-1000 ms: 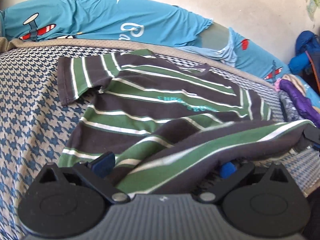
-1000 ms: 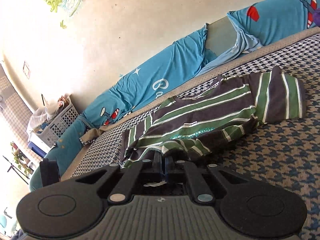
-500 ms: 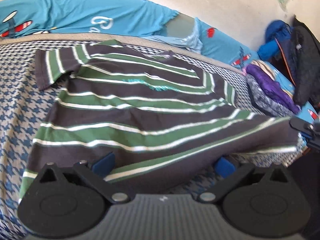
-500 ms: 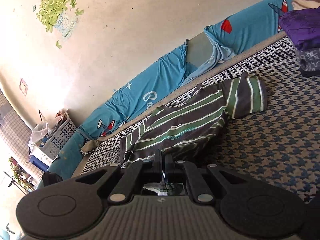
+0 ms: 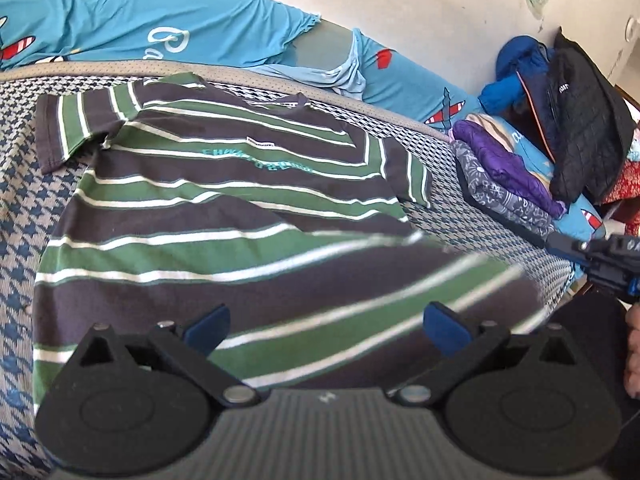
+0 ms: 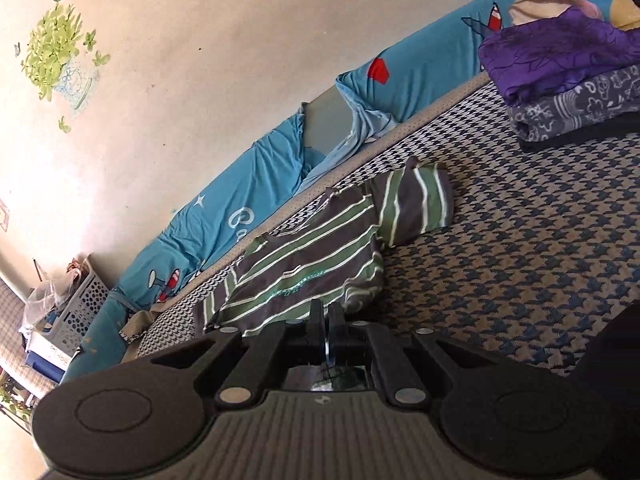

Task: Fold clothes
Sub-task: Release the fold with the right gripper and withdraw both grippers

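**A:** Since we're short on time: fingers first, left one?

**B:** Left gripper is spread wide. One blue pad shows at 7 o'clock and the other at 5 o'clock in its own view. The striped shirt lies across the gap and covers both tips. I see no pinch on the cloth.

**A:** Right?

**B:** Right gripper is clamped tight, with no visible gap. A sliver of striped fabric sits between the fingers, so it's holding the shirt's near edge. From the left camera it shows at 3 o'clock, and the blurred hem runs out towards it.

**A:** Shirt location?

**B:** It's on the houndstooth bed cover, front up, with teal lettering on the chest. In the left view the collar is towards 12 and one sleeve is out at 10. The other sleeve is at 2, and the hem is near the camera at 6. The body looks mostly flat, though the hem end is raised and blurred. In the right view it runs from centre out to 1 o'clock.

**A:** Surroundings, quick.

**B:** Blue printed bolsters run along the wall at 12. A folded pile with purple on top sits at 2 to 3 o'clock, well apart from the shirt. A black quilted jacket is just behind the pile. The right view has a white basket at 8 and a green wall sticker at 10.
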Action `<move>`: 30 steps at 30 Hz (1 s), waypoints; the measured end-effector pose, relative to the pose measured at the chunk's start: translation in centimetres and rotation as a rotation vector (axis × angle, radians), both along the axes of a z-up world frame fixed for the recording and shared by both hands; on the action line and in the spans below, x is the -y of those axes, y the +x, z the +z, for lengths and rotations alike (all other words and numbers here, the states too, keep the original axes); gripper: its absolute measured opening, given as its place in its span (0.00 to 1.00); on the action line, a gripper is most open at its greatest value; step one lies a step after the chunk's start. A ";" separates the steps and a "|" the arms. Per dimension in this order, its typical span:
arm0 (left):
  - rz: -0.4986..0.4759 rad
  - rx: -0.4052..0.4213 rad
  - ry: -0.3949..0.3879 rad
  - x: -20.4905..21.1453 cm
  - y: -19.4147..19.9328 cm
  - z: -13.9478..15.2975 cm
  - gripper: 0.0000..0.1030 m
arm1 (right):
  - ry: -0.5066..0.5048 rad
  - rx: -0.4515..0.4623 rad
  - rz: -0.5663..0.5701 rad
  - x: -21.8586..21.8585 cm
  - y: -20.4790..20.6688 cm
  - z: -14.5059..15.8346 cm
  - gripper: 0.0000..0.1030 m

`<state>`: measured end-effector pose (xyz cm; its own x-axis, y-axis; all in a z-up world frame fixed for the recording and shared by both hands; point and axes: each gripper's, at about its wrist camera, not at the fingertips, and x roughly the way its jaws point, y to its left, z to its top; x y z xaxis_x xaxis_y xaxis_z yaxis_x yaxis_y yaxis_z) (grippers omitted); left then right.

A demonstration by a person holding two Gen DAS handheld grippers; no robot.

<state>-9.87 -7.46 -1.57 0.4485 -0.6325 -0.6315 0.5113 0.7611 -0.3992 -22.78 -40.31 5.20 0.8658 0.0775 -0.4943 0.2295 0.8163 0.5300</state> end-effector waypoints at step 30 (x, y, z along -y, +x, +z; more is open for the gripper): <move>0.303 0.034 0.197 -0.3 2.9 -1.9 1.00 | -0.225 -0.217 0.085 -0.2 10.9 -4.1 0.21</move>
<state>-6.98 -7.15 -3.51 0.6202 -0.3351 -0.7092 0.2610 0.9408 -0.2163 -11.87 -40.12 1.05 0.7334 0.0131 -0.6797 0.2431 0.9287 0.2802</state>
